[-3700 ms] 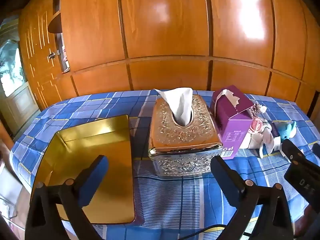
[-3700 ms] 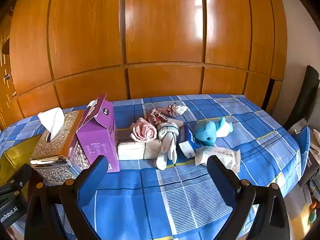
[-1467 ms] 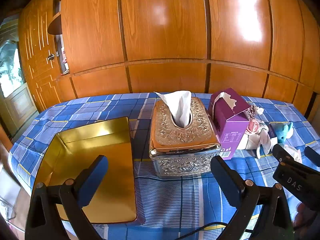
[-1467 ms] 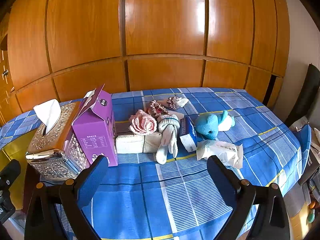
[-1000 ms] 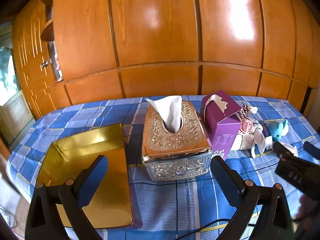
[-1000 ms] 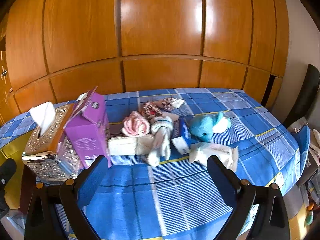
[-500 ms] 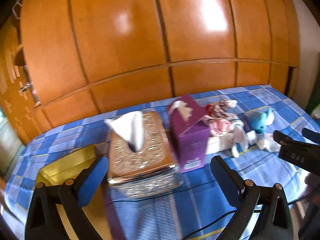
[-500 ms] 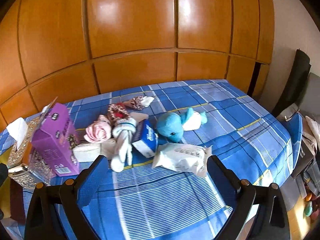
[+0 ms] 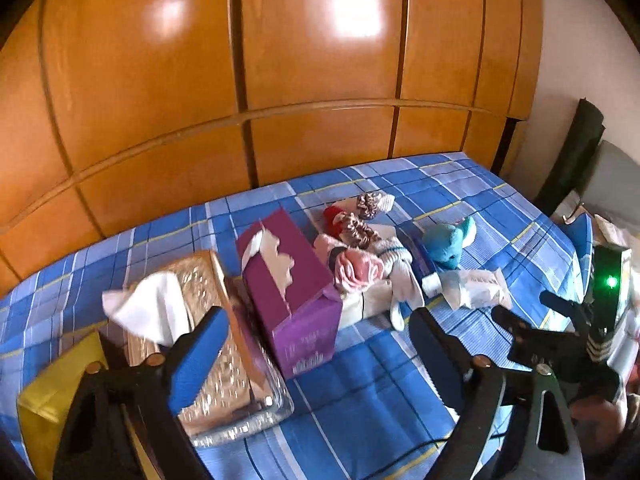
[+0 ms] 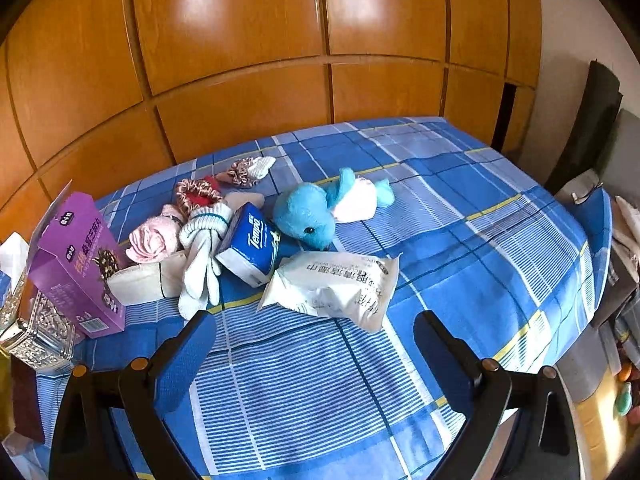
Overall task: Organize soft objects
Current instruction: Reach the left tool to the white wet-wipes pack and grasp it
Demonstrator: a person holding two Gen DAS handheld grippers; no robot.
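Here the worktop (image 10: 460, 240), spread with a blue checked cloth, carries everything in front of me. At its left end stands the ornate metal tissue box (image 9: 224, 364), a gold tray (image 9: 44, 396) beside it, and the purple carton (image 9: 292, 300) touching its right side. Right of the carton the soft things lie heaped: a white wipes packet (image 10: 336, 284), a blue plush toy (image 10: 316, 212), a white glove (image 10: 202, 256), a blue tissue pack (image 10: 250, 244), a pink rose (image 10: 154, 240) and scrunchies (image 10: 198, 194). My left tool (image 9: 316, 356) is closing with nothing between its jaws; my right tool (image 10: 316, 354) hangs wide and empty over bare cloth.
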